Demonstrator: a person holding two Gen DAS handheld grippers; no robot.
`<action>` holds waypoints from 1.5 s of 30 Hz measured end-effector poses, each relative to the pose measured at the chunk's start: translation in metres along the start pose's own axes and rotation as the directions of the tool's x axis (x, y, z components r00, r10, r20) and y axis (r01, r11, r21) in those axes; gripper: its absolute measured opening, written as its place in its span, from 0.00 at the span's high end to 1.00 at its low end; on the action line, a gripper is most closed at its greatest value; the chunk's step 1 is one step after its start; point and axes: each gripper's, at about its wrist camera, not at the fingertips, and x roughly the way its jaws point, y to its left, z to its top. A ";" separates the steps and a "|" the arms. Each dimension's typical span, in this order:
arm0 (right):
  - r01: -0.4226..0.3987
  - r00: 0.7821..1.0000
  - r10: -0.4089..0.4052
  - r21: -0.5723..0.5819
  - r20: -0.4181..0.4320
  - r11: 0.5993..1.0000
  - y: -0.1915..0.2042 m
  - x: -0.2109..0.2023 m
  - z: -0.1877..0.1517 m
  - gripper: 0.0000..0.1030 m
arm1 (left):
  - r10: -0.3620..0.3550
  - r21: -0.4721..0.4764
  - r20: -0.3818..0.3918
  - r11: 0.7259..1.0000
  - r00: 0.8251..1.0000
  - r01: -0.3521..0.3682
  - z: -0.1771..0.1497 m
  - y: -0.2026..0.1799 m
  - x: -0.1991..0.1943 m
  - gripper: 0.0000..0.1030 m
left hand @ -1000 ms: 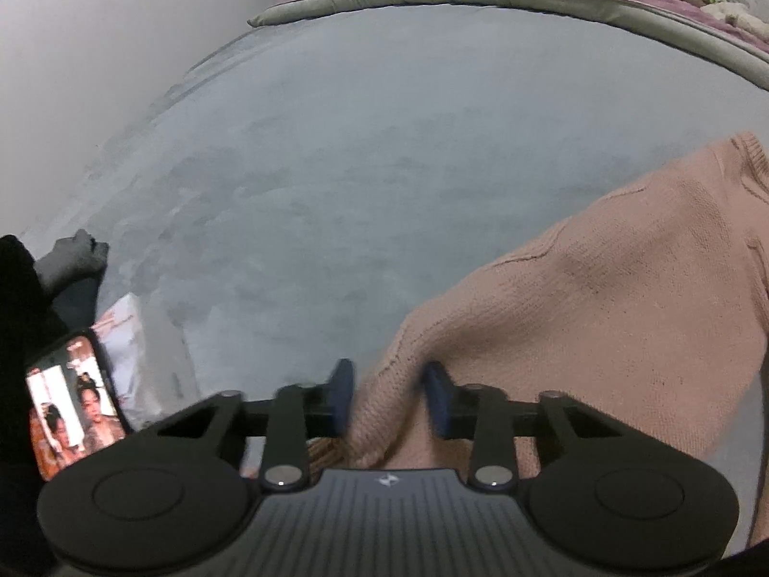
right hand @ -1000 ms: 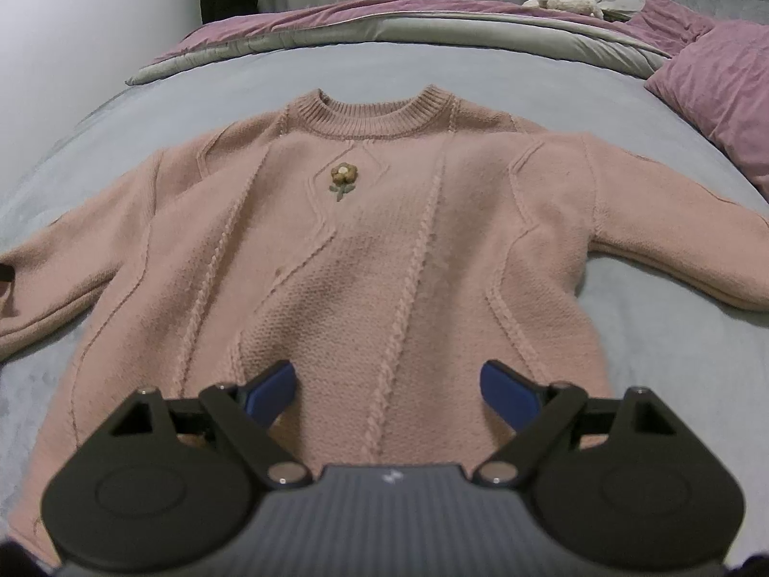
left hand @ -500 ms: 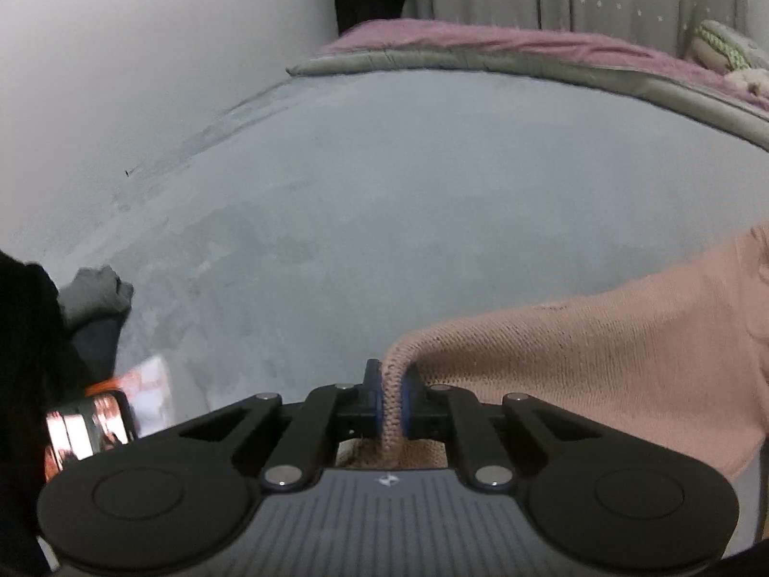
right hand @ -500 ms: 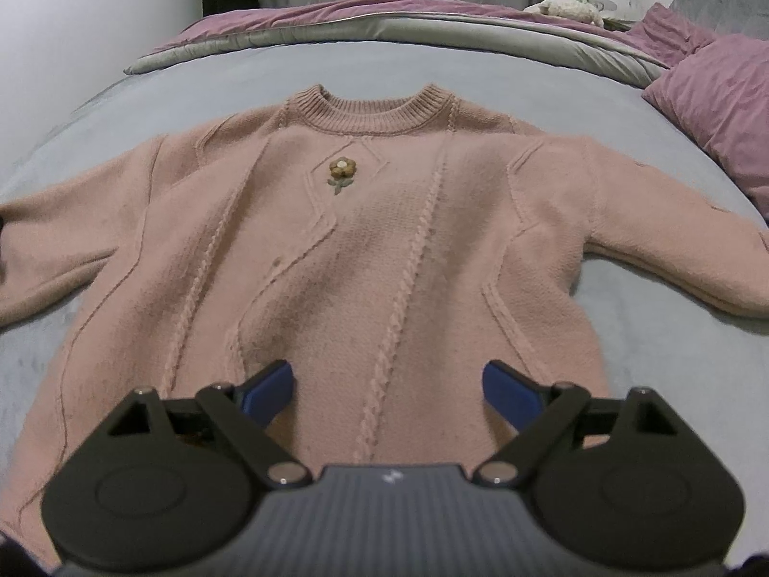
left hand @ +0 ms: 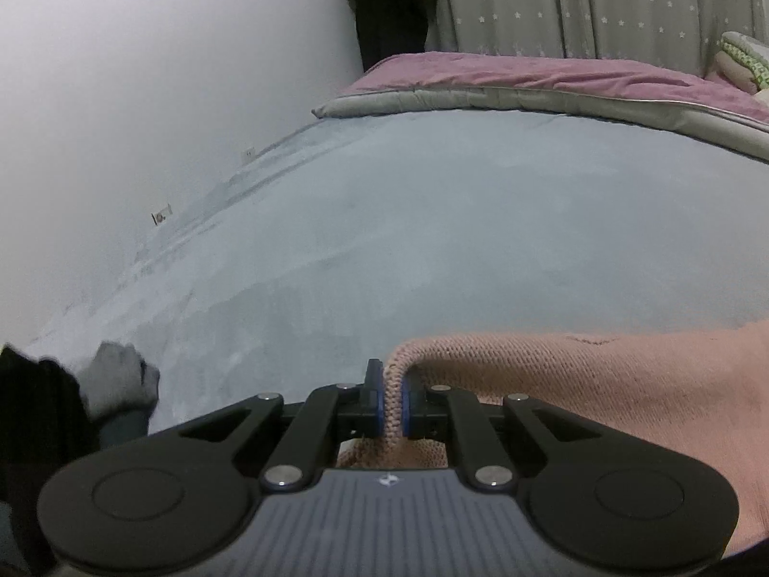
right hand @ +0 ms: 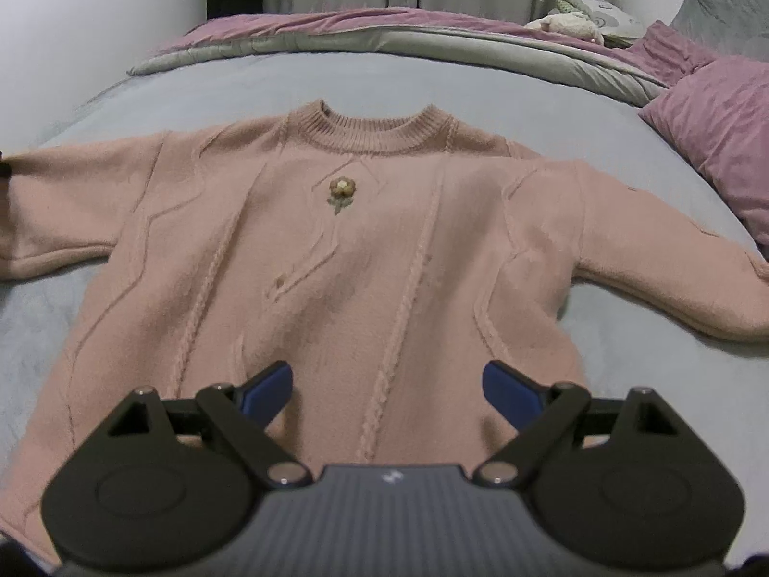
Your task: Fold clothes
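Sweater (right hand: 365,259) spread face-up on the grey bed (right hand: 240,91), collar toward the rolled purple-and-grey duvet (right hand: 384,33), both sleeves out to the sides. A second ago, left gripper (left hand: 393,401) with jaws parted around the left sleeve's (left hand: 601,384) cuff end; half a second ago clenched on it; now grasping that knit fold tight, cuff pinched upright between the blue pads (left hand: 379,404). Since then lifted: cuff clear of the bed, sleeve drawn taut and level back toward the sweater's body, more wall and curtain showing beyond. In the right wrist view, same sleeve raised from its earlier droop to roughly straight out from the shoulder. Right gripper (right hand: 387,387) unchanged, jaws released and wide, hovering over the sweater's hem, touching nothing that can be seen. Probably the start of the first fold: sleeve secured and ready to be carried across the sweater's chest. Right sleeve (right hand: 663,250) flat, not yet handled.
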 end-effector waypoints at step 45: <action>-0.008 1.000 0.007 0.063 0.015 0.998 -0.023 -0.002 0.004 0.12 | -0.206 -0.550 -0.323 0.835 0.924 -0.007 -0.015 0.073 0.054 0.49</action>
